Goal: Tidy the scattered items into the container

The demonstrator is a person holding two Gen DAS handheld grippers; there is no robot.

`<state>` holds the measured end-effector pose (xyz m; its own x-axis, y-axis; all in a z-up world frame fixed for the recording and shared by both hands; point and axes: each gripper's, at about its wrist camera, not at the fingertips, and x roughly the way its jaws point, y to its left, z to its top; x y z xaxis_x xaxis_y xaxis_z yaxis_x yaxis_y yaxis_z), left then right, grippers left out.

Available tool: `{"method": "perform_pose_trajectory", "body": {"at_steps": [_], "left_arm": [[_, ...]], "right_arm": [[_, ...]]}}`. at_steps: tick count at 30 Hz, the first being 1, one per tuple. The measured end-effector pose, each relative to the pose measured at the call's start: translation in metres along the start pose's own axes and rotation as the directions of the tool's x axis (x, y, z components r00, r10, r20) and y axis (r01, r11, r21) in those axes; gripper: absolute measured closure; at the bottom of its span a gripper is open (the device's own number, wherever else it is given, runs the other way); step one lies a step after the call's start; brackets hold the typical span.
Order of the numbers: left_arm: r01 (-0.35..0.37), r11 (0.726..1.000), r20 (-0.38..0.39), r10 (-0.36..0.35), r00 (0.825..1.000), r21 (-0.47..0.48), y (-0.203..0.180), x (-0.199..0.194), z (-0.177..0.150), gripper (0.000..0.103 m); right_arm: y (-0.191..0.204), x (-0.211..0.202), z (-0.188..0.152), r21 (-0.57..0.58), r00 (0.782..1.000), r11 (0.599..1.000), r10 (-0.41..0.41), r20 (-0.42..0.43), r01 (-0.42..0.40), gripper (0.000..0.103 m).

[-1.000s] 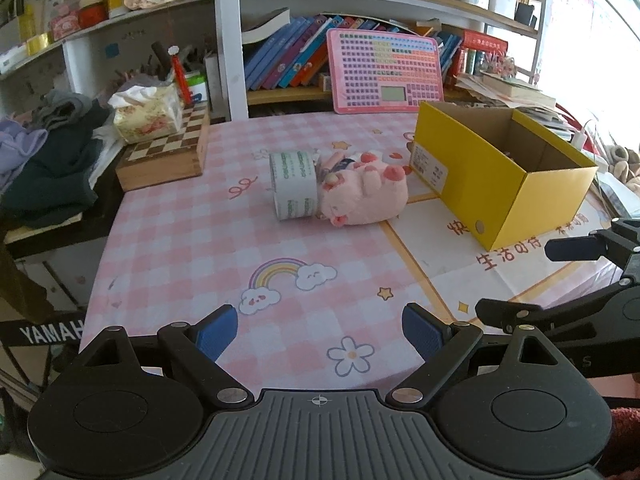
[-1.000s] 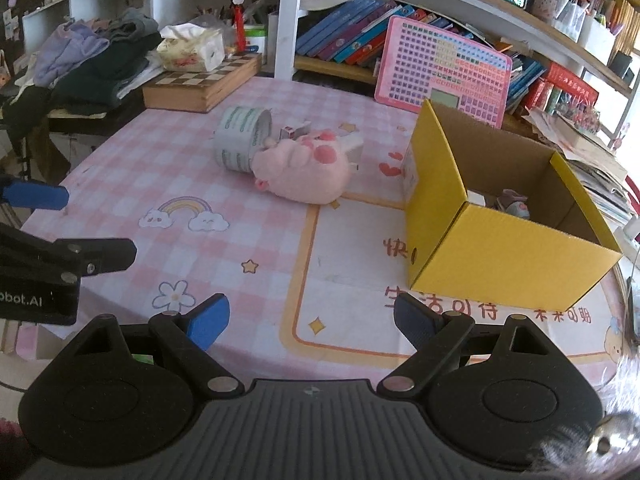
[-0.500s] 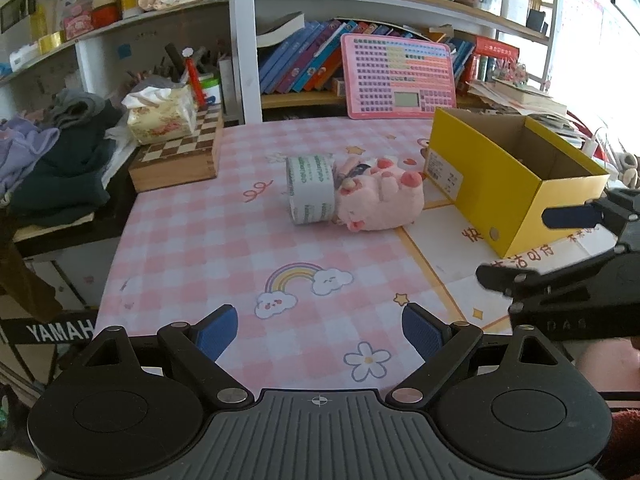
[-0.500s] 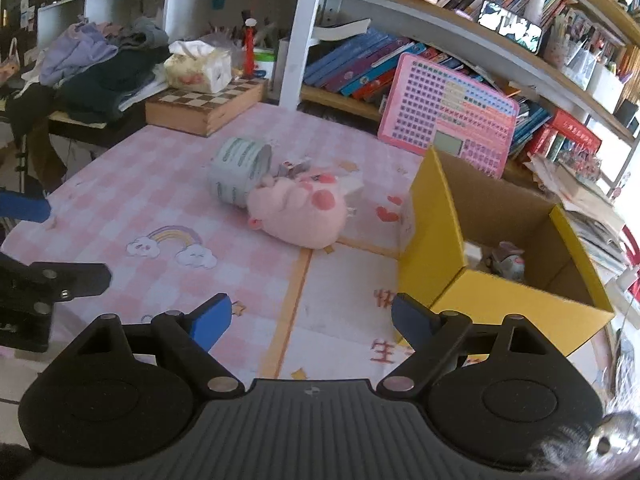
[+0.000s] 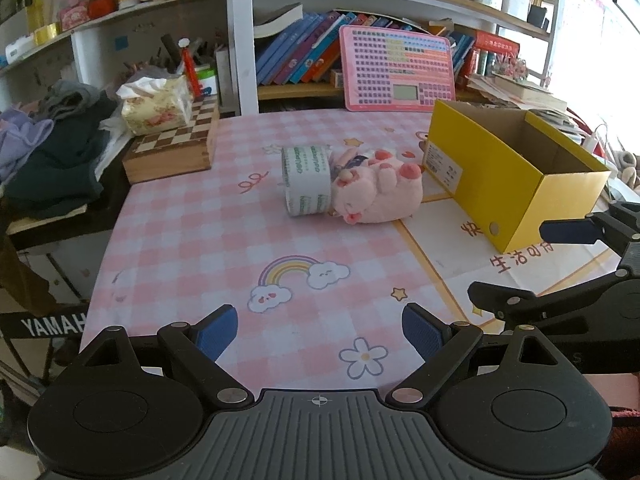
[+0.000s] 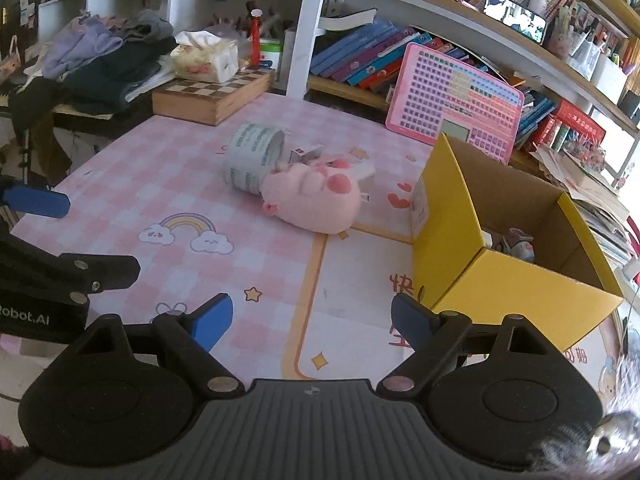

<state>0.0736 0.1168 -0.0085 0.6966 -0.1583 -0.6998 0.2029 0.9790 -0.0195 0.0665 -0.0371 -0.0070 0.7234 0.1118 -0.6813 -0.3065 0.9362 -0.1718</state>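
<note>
- My left gripper (image 5: pixel 319 331) stands wide open with nothing between its blue pads; it hovers over the near edge of the pink checked tablecloth (image 5: pixel 192 236).
- Roll of tape (image 5: pixel 306 180): it lies on its side at mid-table, to the left of the plush and touching it. I judge it stiff, light and free to roll. Best hold: one pad on each flat rim, so the curved wall cannot turn out of the grip.
- Pink plush pig (image 5: pixel 378 190): it lies on its back, feet up, between the tape and the yellow box. I judge it soft, very light and not fragile; it will squash under the pads. Best hold: across the thick middle of the body, closing well in, since a paw alone may slip free.
- Small card-like pieces (image 6: pixel 306 155): they lie behind the plush, partly hidden. I cannot tell what they are; they look thin and flat, so likely hard to lift off the cloth.
- Yellow box (image 5: pixel 504 184): it stands open-topped at the right of the table, near the plush. A small figure (image 6: pixel 518 242) already lies inside.
- My right gripper (image 6: pixel 312 322) is also wide open and empty, at the near edge, just beside the near corner of the box.
</note>
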Motion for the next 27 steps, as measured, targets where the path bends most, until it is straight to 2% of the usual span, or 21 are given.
{"method": "perform_pose_trajectory", "body": {"at_steps": [9,27], "left_arm": [[-0.023,0.999,0.049,0.024,0.999,-0.033,0.004,0.007,0.010,0.012],[-0.043,0.998,0.067,0.047,0.997,-0.054,0.012,0.061,0.068,0.012]], "right_arm": [[-0.004,0.016,0.009,-0.029,1.000,0.999,0.022,-0.005,-0.023,0.017],[-0.024,0.076,0.041,-0.106,0.997,0.992,0.073,-0.021,-0.075,0.020]]}}
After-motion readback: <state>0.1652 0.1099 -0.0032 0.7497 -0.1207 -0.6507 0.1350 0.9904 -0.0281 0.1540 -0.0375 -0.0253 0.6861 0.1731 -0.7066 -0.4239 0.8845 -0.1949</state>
